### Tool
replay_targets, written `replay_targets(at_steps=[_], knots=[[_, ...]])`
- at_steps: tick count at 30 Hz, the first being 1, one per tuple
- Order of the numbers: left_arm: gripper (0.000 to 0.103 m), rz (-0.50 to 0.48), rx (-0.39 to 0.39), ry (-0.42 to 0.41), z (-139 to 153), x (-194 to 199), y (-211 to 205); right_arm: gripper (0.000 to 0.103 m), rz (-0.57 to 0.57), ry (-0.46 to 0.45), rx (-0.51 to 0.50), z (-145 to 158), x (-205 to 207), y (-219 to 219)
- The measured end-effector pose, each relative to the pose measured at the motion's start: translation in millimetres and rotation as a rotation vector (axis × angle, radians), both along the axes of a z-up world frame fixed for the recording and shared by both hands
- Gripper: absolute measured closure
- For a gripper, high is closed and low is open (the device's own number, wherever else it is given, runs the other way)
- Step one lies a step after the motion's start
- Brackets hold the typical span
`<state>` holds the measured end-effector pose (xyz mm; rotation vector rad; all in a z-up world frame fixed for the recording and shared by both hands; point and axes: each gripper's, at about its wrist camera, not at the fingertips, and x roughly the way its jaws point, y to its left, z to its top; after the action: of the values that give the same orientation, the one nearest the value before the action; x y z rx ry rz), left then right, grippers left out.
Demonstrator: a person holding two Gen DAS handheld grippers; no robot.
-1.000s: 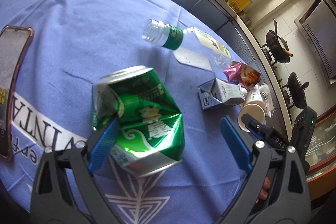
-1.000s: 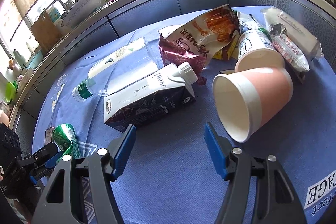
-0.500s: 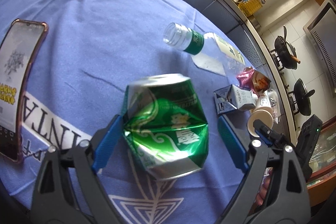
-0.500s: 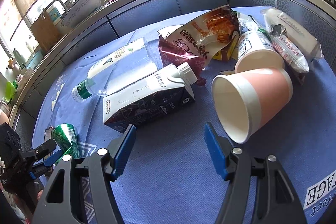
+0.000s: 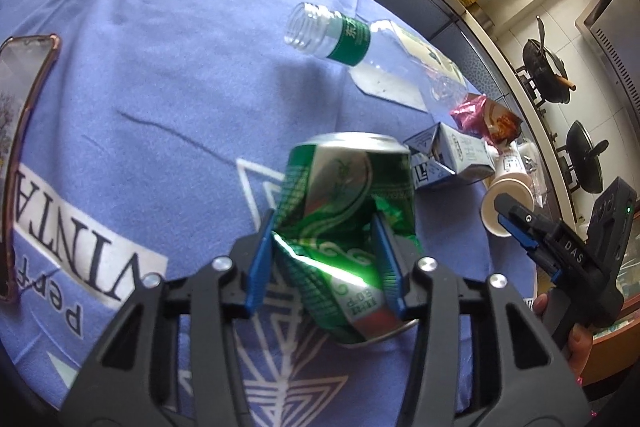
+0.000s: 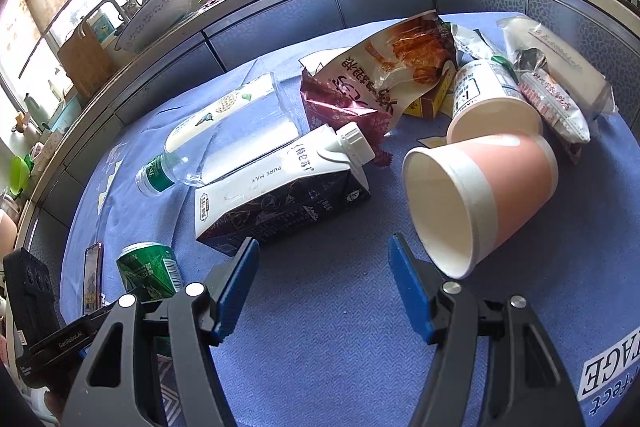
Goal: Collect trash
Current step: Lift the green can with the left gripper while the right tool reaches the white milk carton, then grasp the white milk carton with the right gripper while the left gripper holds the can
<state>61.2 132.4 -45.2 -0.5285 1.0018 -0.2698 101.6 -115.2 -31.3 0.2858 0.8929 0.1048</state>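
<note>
1. The left gripper [image 5: 326, 259] has just been closing its jaws, and now its blue pads press on both sides of the crushed green can [image 5: 348, 227], in the lower centre of the left wrist view. The can looks dented where the pads squeeze it.
2. The right gripper [image 6: 322, 285] is partly open and holds nothing; between its fingers there is only the blue tablecloth [image 6: 320, 347].
3. In the right wrist view, the pink paper cup [image 6: 488, 195] lies on its side just beside the right finger, at centre right.
4. The milk carton [image 6: 280, 195] lies in the centre of that view, just above the left finger.
5. The clear plastic bottle [image 6: 224, 139], without cap, lies behind the carton and touches it.
6. A snack bag [image 6: 384, 83] and a white cup [image 6: 488, 99] lie in the upper part of the frame.
7. A phone [image 5: 20, 147] lies at the left edge of the left wrist view.
</note>
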Motion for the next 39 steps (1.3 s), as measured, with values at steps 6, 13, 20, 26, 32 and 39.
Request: replay_targets(at_steps=[6, 13, 20, 26, 32, 39], knots=[[0.069, -0.004, 0.008, -0.016, 6.5, -0.7, -1.0, 0.036, 0.013, 0.029, 0.080, -3.0, 5.6, -6.1], [0.069, -0.018, 0.010, -0.003, 7.3, -2.2, -4.9, 0.036, 0.016, 0.094, 0.260, -14.8, 13.8, -18.0], [0.037, 0.000, -0.034, 0.055, 0.1, -1.4, -3.9, 0.017, -0.110, 0.175, 0.614, -28.2, 33.0, -44.4], [0.056, -0.023, -0.003, 0.037, 1.0, -1.2, -12.5, 0.014, -0.177, 0.184, 0.532, -22.6, 56.6, -29.4], [0.067, -0.038, 0.028, -0.006, 9.1, -3.8, -23.3, 0.013, -0.147, 0.145, 0.370, -25.6, 65.7, -5.5], [0.074, -0.052, 0.060, -0.054, 21.1, -9.5, -26.6, 0.046, 0.002, 0.127, 0.397, -19.9, 43.1, 2.5]])
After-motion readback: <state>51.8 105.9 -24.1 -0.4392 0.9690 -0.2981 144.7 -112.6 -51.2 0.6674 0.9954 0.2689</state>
